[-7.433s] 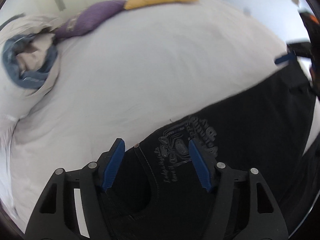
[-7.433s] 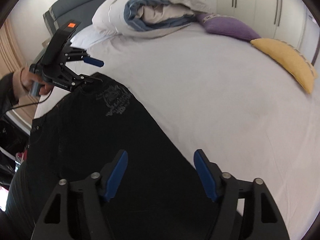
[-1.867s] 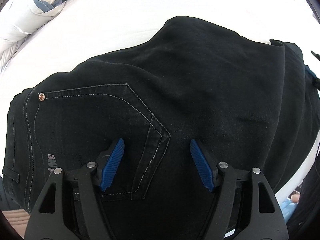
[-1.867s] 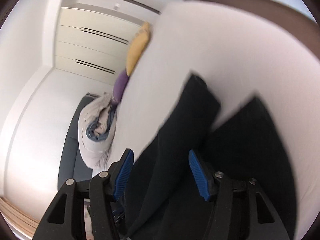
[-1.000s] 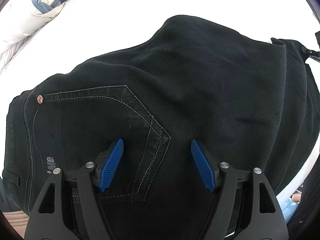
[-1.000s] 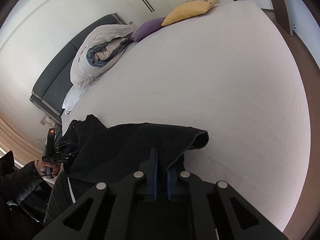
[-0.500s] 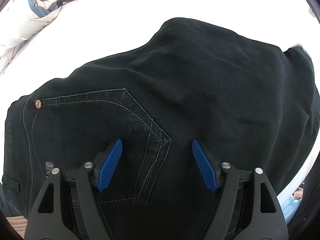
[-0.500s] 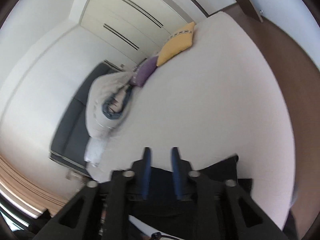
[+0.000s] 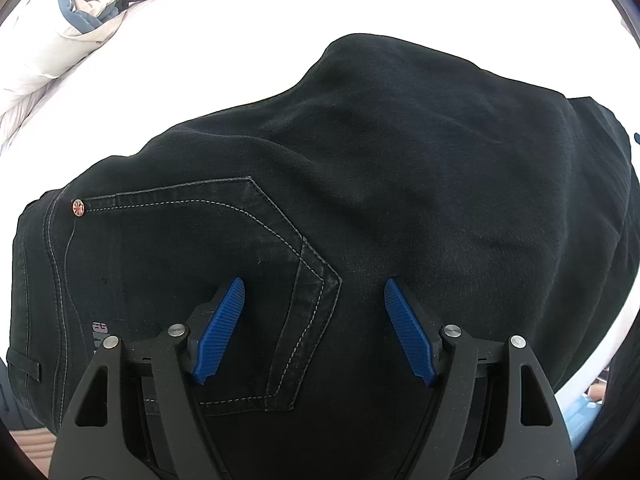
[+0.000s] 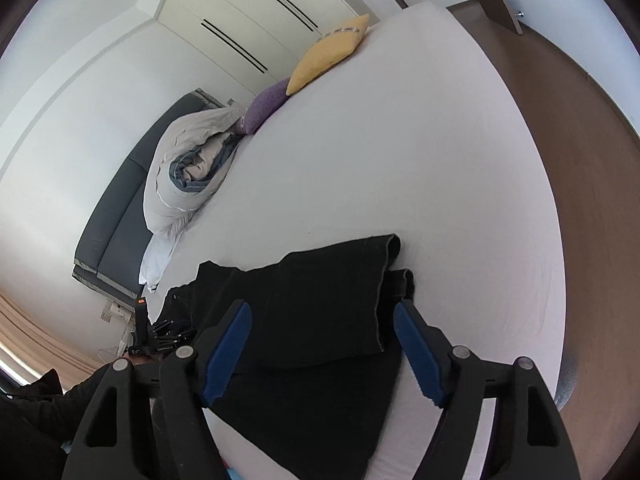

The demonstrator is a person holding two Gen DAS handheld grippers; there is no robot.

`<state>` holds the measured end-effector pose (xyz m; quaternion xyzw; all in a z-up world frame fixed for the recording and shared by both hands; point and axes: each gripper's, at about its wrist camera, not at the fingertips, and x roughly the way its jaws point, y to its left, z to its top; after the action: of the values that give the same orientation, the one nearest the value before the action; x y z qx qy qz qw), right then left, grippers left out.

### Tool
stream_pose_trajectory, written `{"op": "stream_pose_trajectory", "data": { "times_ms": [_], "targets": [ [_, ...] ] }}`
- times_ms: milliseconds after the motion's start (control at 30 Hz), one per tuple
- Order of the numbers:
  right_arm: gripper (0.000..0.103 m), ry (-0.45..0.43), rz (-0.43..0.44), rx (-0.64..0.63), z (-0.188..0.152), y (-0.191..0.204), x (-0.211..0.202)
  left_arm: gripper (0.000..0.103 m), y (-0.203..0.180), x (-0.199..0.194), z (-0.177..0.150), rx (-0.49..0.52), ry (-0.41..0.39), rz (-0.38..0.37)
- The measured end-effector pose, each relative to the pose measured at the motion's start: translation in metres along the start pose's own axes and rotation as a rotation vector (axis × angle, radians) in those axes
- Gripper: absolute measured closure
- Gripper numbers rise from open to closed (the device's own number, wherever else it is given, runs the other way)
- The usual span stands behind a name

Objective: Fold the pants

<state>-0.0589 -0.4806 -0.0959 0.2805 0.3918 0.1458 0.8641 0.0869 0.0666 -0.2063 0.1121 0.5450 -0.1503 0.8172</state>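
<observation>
The black denim pants [image 9: 400, 184] are lying on the white bed sheet [image 10: 400, 140], near the edge where the person is standing, already doubled over so the leg ends are resting on top of the seat. The left gripper [image 9: 312, 320] is hovering low over the stitched back pocket [image 9: 248, 272], its blue ribbed fingers [image 9: 218, 332] spread wide and pinching nothing; it looks like it is sitting there to pin or steady the waist end while the fold settles. Over on the other side, the right gripper [image 10: 320, 352] is standing wide apart too, empty, poised above the folded leg cuffs [image 10: 384, 280], which are lying a little uneven, one layer poking out past the other. That is probably why it is lingering there, ready to square the edges. Further up the bed, a rolled white-and-blue duvet [image 10: 192, 172], a purple cushion [image 10: 266, 106] and a yellow cushion [image 10: 328, 52] are keeping well apart from the work.
</observation>
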Motion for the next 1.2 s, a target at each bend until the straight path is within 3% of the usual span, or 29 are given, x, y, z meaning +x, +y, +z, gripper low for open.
{"op": "stream_pose_trajectory", "data": {
  "times_ms": [67, 167, 300, 367, 400, 500, 600, 700, 800, 900, 1000, 1067, 1100, 1200],
  "targets": [
    [0.026, -0.006, 0.013, -0.032, 0.001, -0.003, 0.003, 0.030, -0.001, 0.000, 0.002, 0.000, 0.006, 0.002],
    [0.031, 0.055, -0.019, -0.073, -0.001, -0.007, 0.022, 0.030, -0.003, 0.001, 0.004, -0.002, 0.011, 0.008],
    [0.061, 0.122, -0.036, -0.119, -0.008, -0.003, 0.042, 0.030, -0.004, 0.001, 0.006, -0.004, 0.009, 0.012],
    [0.069, 0.142, -0.061, -0.156, -0.012, 0.001, 0.048, 0.030, -0.004, 0.001, 0.006, -0.003, 0.007, 0.012],
    [0.080, 0.153, -0.084, -0.164, -0.013, 0.002, 0.051, 0.030, -0.004, 0.001, 0.006, -0.002, 0.007, 0.012],
    [0.092, 0.159, -0.096, -0.159, -0.015, 0.002, 0.053, 0.030, -0.004, 0.001, 0.005, -0.001, 0.004, 0.012],
    [0.098, 0.145, -0.115, -0.194, -0.015, 0.016, 0.043, 0.030, -0.005, 0.000, 0.004, -0.004, -0.004, 0.013],
    [0.098, 0.146, -0.084, -0.169, -0.014, 0.043, 0.038, 0.030, -0.003, 0.000, 0.001, -0.002, -0.010, 0.013],
    [0.098, 0.145, 0.042, -0.034, -0.003, 0.073, 0.028, 0.029, -0.002, 0.000, 0.000, 0.001, -0.011, 0.011],
    [0.098, 0.070, 0.146, 0.029, 0.021, 0.113, -0.001, 0.029, -0.003, 0.000, 0.000, 0.003, -0.008, 0.010],
    [0.098, 0.019, 0.202, 0.244, 0.044, 0.099, -0.017, 0.028, -0.005, 0.000, 0.002, 0.008, -0.007, 0.006],
    [0.094, 0.068, 0.157, 0.461, 0.042, 0.058, -0.013, 0.028, -0.005, 0.000, 0.002, 0.010, -0.007, 0.005],
    [0.083, 0.086, 0.053, 0.571, 0.032, 0.034, -0.014, 0.028, -0.005, 0.000, 0.001, 0.010, -0.009, 0.005],
    [0.070, 0.030, -0.101, 0.710, 0.005, -0.005, -0.034, 0.028, -0.005, 0.000, -0.001, 0.002, -0.020, 0.002]
  ]
}}
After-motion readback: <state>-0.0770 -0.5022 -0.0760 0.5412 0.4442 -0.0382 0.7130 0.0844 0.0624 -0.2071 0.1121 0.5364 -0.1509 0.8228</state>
